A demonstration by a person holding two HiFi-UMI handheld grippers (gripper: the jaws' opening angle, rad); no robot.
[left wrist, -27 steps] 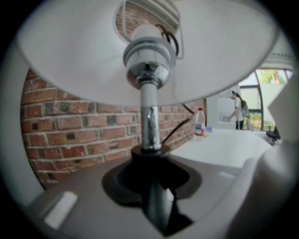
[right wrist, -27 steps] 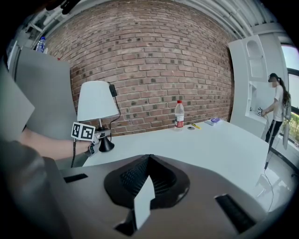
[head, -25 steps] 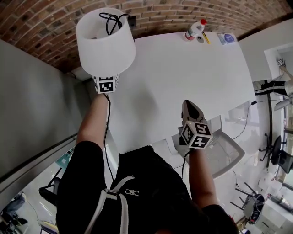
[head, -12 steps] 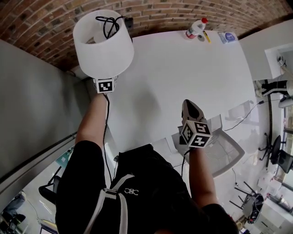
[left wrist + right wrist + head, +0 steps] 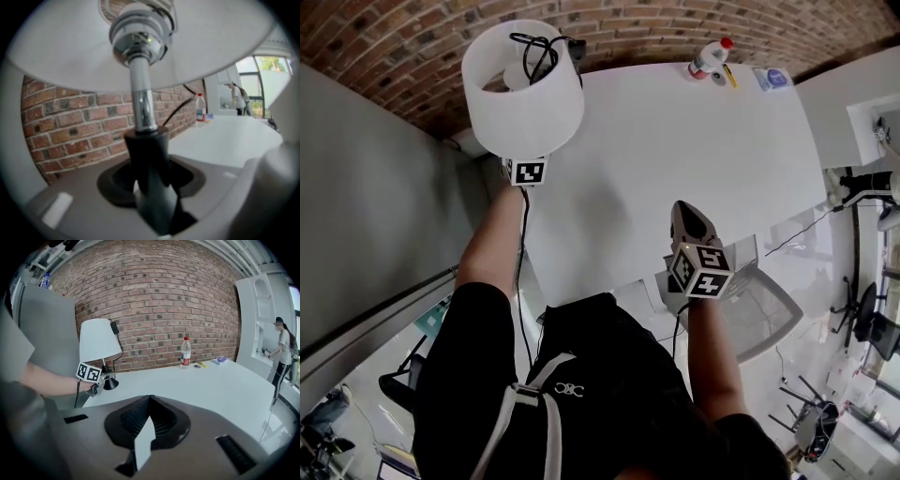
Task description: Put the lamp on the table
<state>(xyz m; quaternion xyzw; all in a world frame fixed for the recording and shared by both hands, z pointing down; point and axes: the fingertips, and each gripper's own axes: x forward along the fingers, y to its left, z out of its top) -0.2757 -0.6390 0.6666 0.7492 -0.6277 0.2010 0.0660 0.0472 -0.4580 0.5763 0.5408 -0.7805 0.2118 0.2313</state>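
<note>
Left tongs [image 5: 105,380] (opening) around lamp stem [image 5: 140,93]

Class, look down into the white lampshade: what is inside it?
A looped black cord and what looks like a pale bulb show inside the lampshade. From above, the shade covers the lamp's stem and base.

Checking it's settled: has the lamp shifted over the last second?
No. The lamp keeps its spacing from the bottle on the table.

An office, by its long white table [image 5: 675,150], brick wall [image 5: 394,37] (and swivel chairs [image 5: 860,323]).
</note>
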